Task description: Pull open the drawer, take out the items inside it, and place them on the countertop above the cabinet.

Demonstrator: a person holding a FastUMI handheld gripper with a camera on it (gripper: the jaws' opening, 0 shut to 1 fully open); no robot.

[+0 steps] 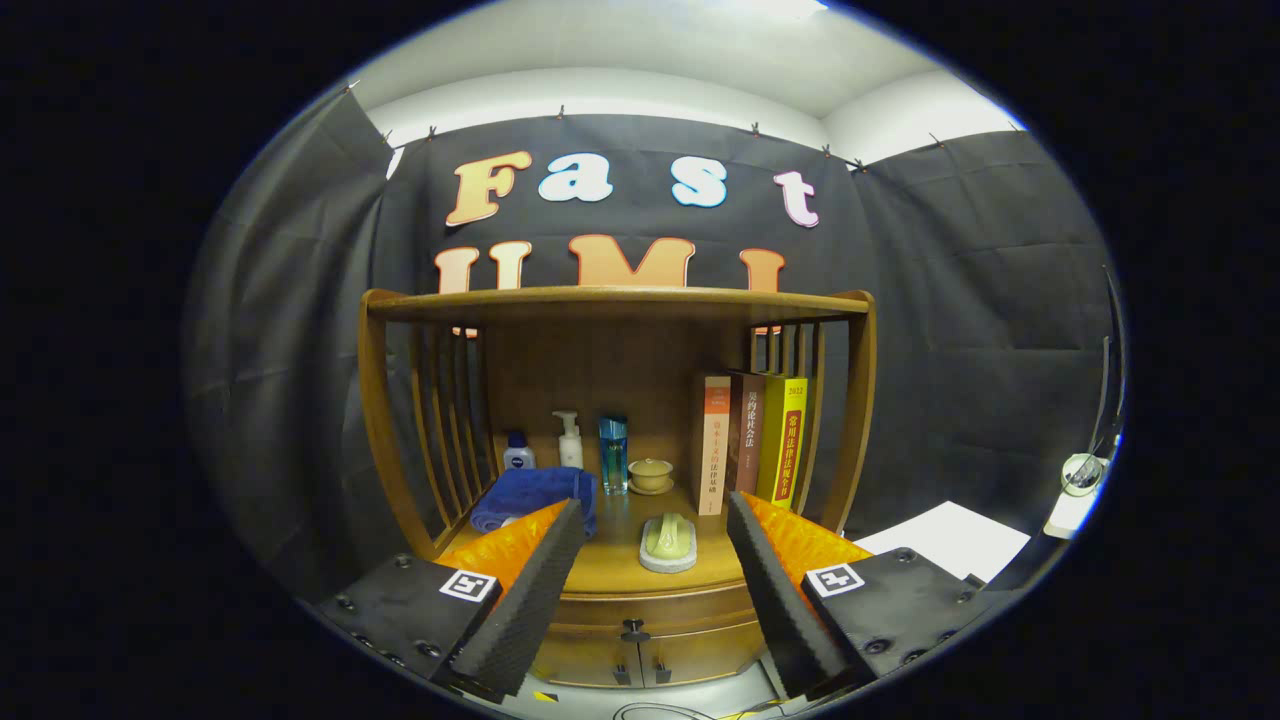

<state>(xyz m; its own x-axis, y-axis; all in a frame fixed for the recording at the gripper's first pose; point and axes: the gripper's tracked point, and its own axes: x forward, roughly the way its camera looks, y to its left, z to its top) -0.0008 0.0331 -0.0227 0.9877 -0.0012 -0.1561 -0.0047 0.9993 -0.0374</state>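
The tool is spread wide and holds nothing. Its two fingers show at the bottom of the picture, one on each side.

Between the fingers, low in the middle of the picture, is the drawer. It is closed, with a small dark knob on its front. Under it are two little cabinet doors.

Just above the drawer is the wooden counter. A green and white soap dish sits on it, between the fingers. A blue towel lies beside the left finger, partly hidden by it. Farther back stand three bottles: a small blue and white one, a white pump bottle and a clear blue one. Next to them is one little cup on a saucer. Three books stand upright on the right side of the counter.

A wooden shelf with slatted sides goes over the counter.

Behind it all hangs black cloth, with a white ceiling at the top of the picture. A white surface sits at the lower right.
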